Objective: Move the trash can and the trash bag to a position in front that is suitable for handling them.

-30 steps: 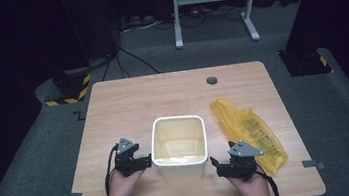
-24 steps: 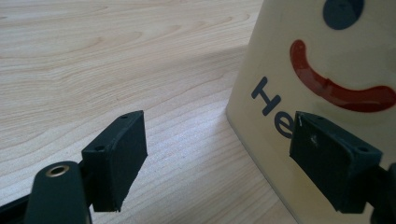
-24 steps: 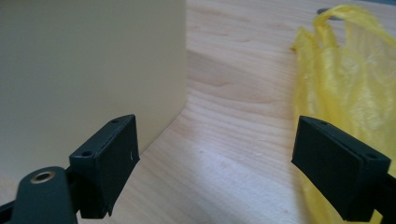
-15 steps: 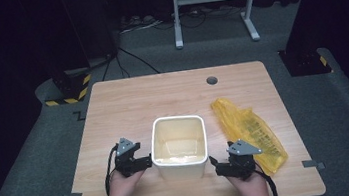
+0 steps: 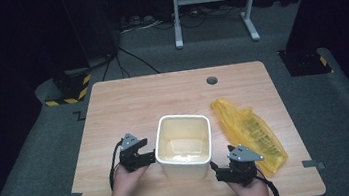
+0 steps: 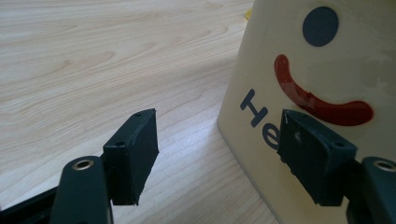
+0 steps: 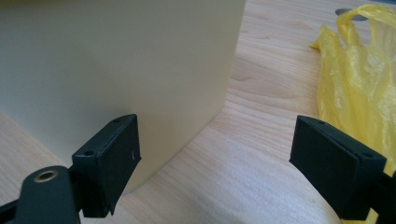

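The left hand-held gripper [image 5: 145, 157] sits low on the table [image 5: 128, 103], its jaws spread but just now narrowing, nothing pinched between them; one pad seems to brush the printed wall of the cream tub [image 5: 184, 146], though I can't be sure. The tub stands upright near the table's front edge. The right hand-held gripper [image 5: 224, 172] waits spread beside its corner. A crumpled yellow bag [image 5: 249, 131] lies just right.

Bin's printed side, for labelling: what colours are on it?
Cream bin, dark blue dot and letters, red smile; left gripper view.
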